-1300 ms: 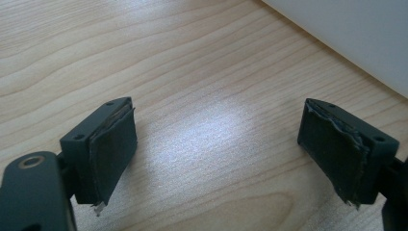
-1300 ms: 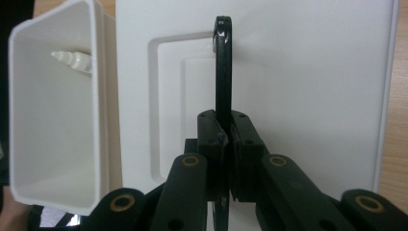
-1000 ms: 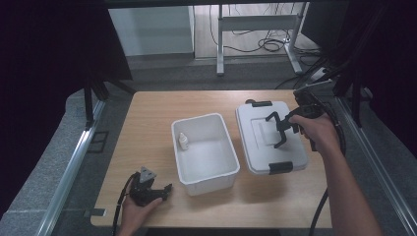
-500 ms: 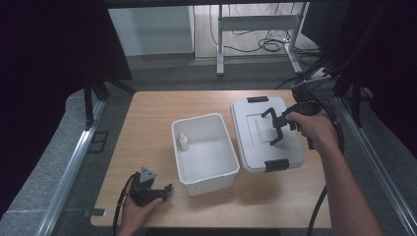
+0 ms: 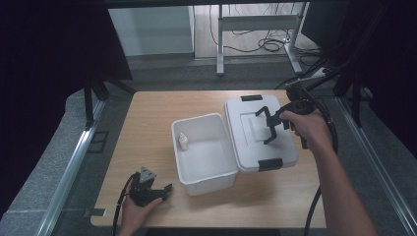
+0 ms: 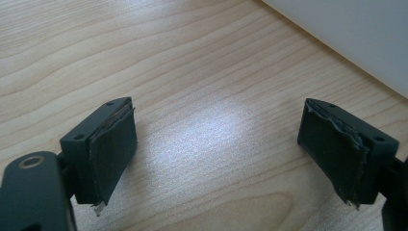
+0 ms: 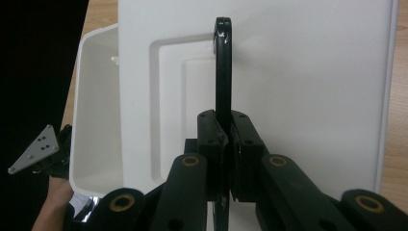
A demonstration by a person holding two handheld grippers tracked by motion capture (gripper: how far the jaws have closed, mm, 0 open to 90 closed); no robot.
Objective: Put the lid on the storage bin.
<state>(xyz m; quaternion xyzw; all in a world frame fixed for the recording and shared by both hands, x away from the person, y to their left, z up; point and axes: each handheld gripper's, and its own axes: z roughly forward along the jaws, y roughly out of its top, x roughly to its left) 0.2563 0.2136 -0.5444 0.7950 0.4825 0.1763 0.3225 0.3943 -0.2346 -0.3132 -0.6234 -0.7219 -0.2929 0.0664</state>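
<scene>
A: Resting lower left of the high view, the left gripper (image 5: pixel 147 189) is sitting on the table (image 5: pixel 147 128), jaws apart, nothing between them.

B: Centre, the white box (image 5: pixel 204 152) is standing open. At right, the right gripper (image 5: pixel 269 125) is clamping the lid (image 5: pixel 258 132) by its black handle (image 7: pixel 223 67).

A: Risk: thin handle is slipping, lid swinging, clipping the box rim.

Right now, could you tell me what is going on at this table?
A person is working with two hand-held grippers. The right gripper is shut on the black handle of a white lid, holding the lid beside an open white box. A small white bottle stands inside the box, against its left wall. The left gripper rests low over the wooden table near the front edge, jaws open and empty.
</scene>
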